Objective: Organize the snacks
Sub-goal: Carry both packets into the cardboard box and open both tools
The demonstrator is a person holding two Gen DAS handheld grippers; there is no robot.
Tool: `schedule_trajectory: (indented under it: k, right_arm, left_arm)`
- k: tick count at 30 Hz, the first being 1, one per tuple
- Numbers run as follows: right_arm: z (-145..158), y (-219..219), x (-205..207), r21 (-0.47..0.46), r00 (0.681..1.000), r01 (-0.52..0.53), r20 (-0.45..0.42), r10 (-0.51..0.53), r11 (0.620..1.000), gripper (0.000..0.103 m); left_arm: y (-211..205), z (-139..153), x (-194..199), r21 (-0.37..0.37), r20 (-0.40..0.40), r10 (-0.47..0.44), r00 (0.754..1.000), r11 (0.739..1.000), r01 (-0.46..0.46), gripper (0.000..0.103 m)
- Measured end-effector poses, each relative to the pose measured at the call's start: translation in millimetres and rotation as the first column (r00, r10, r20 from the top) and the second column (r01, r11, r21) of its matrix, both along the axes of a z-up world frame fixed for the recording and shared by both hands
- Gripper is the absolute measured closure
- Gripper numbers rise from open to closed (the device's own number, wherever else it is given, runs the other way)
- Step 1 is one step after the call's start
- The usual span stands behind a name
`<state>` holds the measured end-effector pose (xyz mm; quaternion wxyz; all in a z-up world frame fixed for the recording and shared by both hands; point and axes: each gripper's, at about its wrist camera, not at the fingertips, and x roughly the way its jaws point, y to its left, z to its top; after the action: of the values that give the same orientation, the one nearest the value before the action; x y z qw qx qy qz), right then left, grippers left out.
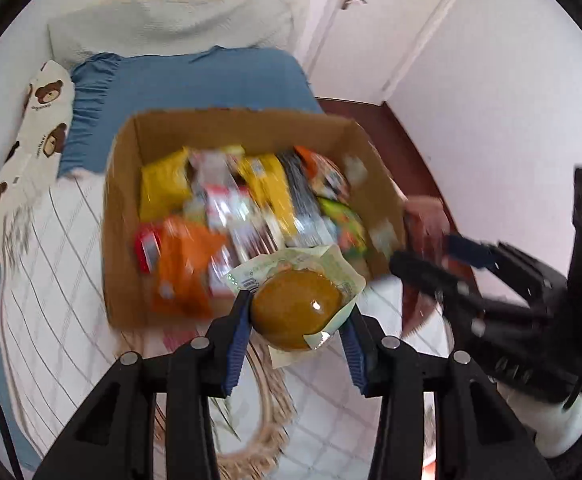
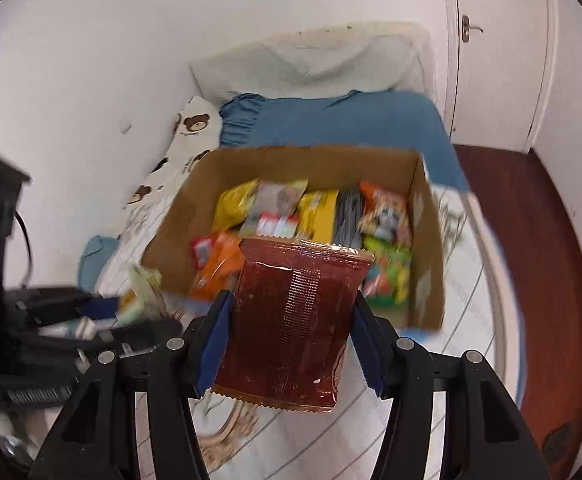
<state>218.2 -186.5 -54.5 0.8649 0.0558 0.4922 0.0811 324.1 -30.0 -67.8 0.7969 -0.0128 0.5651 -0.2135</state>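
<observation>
Left tool (image 1: pixel 297 320) clamped on bun pack (image 1: pixel 297 308), right tool (image 2: pixel 291 332) on red packet (image 2: pixel 291 320), seemingly before box (image 2: pixel 427 240).

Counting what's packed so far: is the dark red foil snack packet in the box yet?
Out. The dark red foil snack packet is clamped in the right gripper, short of the brown cardboard box.

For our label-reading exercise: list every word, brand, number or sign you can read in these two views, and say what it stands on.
None can be read.
Bun packet in the left gripper: barcode and print too small.
Dark red packet in the right gripper: no legible print.
Snack bags in the cardboard box: print blurred.
Bear pillow: tiny wording under the bears, unreadable.
</observation>
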Motion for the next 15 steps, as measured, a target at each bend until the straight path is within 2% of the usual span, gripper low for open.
schedule_trajectory:
  k: [2, 5, 8, 10, 12, 15]
  right_arm:
    - [-12, -4, 32, -0.011, 1.000, 0.005, -0.024, -0.005, 1.000, 0.044]
    - [-34, -10, 76, -0.006, 0.997, 0.026, -0.077, -0.027, 1.000, 0.044]
    - [-53, -7, 112, -0.015, 0.993, 0.031, -0.117, -0.033, 0.999, 0.043]
    - [-63, -5, 130, -0.019, 0.990, 0.036, -0.136, -0.038, 0.999, 0.043]
    - [-72, -2, 145, -0.012, 0.986, 0.036, -0.163, -0.038, 0.999, 0.043]
    - [-93, 0, 167, -0.002, 0.970, 0.041, -0.240, -0.041, 0.999, 0.041]
  left_arm:
    - [-8, -7, 38, 0.047, -0.005, 0.017, 1.000, 0.999, -0.017, 0.064]
    - [-14, -36, 82, 0.108, -0.044, 0.046, 0.998, 0.993, -0.041, 0.064]
    - [-15, -55, 114, 0.164, -0.071, 0.061, 0.996, 0.985, -0.049, 0.064]
    - [-15, -71, 129, 0.188, -0.091, 0.070, 0.993, 0.981, -0.052, 0.063]
    - [-13, -87, 141, 0.242, -0.112, 0.103, 0.988, 0.968, -0.073, 0.063]
    - [-8, -111, 158, 0.286, -0.146, 0.141, 0.979, 0.953, -0.095, 0.059]
